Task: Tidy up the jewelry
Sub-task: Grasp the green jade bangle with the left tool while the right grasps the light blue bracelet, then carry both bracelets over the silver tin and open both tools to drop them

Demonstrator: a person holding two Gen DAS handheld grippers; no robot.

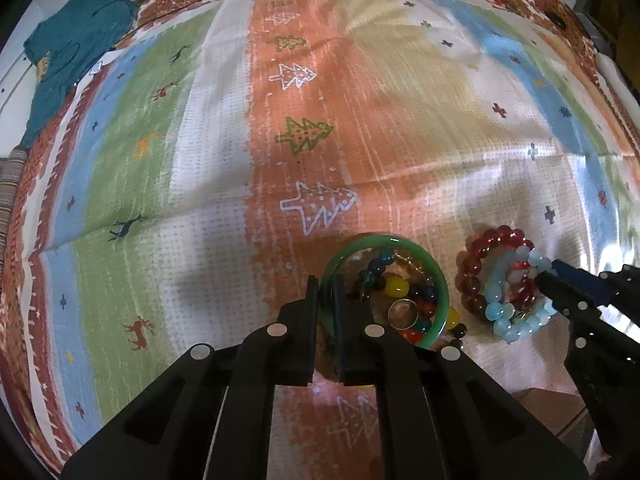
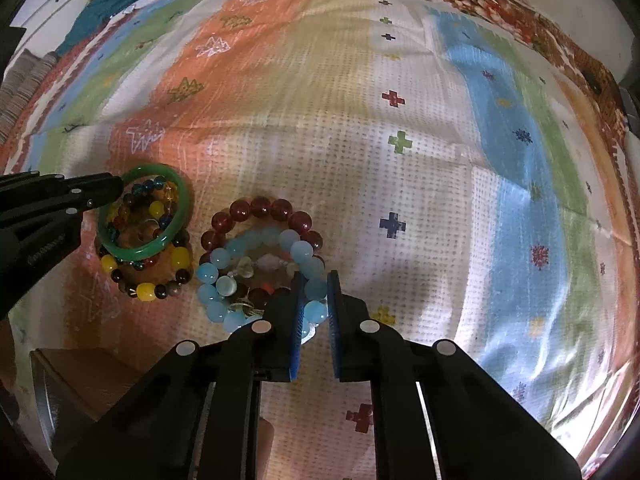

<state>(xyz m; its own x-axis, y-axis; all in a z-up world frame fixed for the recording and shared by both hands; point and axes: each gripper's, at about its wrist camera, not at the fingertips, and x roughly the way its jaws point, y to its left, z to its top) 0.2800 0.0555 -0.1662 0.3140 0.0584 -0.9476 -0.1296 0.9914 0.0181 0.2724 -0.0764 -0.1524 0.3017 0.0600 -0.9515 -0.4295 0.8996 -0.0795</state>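
Left gripper point(image 1: 327, 280): we see it pitched steeply down, its jaws clamped on the rim of the green bangle point(image 1: 438, 280) at the bangle's 9 o'clock.
Right gripper point(image 2: 314, 280): pitched steeply down as well; its blue-padded jaws grip the light blue bead bracelet point(image 2: 218, 258) at that bracelet's 4 o'clock.
Green bangle: lies on the striped cloth point(image 1: 224, 152), on top of a multicoloured bead bracelet point(image 2: 146, 291) with yellow beads.
Light blue bead bracelet: sits at 3 o'clock from the bangle pile, overlapping a dark red bead bracelet point(image 2: 260, 205).
Metal ring point(image 1: 402, 313): rests inside the bangle.
Hidden: the left fingers cover the bangle's near-left edge; the right fingers cover several blue beads.
Hard to make out: small pale pieces inside the blue bracelet; we cannot name them.
Cut off: a brown box point(image 2: 86, 376) at 7 o'clock in the right wrist view; a teal garment point(image 1: 76, 44) at 10 o'clock in the left wrist view.
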